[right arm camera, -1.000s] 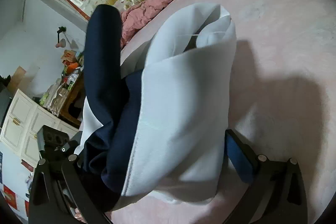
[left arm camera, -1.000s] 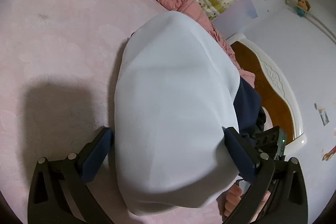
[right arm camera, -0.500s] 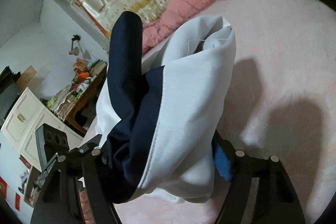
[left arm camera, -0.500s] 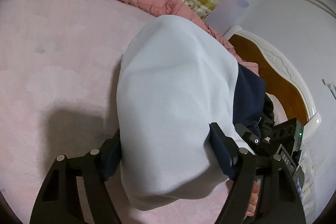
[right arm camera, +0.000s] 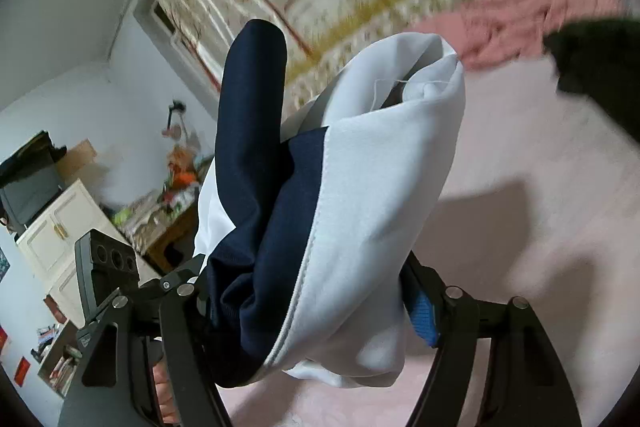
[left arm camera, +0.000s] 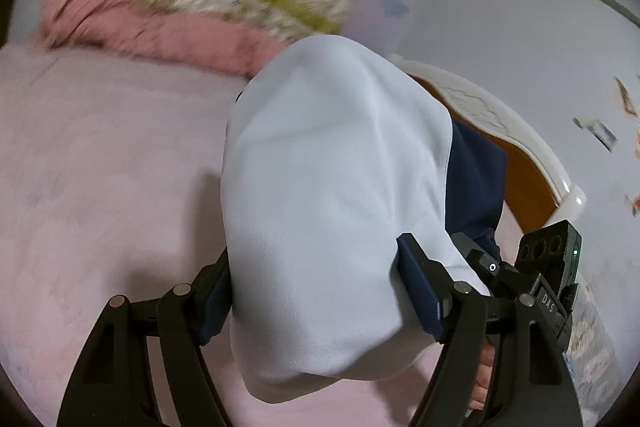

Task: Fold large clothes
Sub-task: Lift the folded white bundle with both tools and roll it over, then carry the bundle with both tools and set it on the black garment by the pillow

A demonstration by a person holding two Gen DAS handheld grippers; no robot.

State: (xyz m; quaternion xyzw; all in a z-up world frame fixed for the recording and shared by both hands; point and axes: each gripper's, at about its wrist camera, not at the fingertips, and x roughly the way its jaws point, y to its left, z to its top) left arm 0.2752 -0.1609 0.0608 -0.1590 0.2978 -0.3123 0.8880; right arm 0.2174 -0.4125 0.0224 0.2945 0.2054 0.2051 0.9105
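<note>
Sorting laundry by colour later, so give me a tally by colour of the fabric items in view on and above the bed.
White and navy: 1, the garment clamped in both grippers
Pink: 2, the bed sheet and the rumpled blanket
Black: 1, a dark cloth
Total: 4

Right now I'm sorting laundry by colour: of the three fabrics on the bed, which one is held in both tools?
The white-and-navy garment, clamped by the left tool and right tool; the pink quilt and dark cloth lie untouched.

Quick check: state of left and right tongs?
Left tongs: just closed on the white and navy garment.
Right tongs: just closed on the same garment.
</note>
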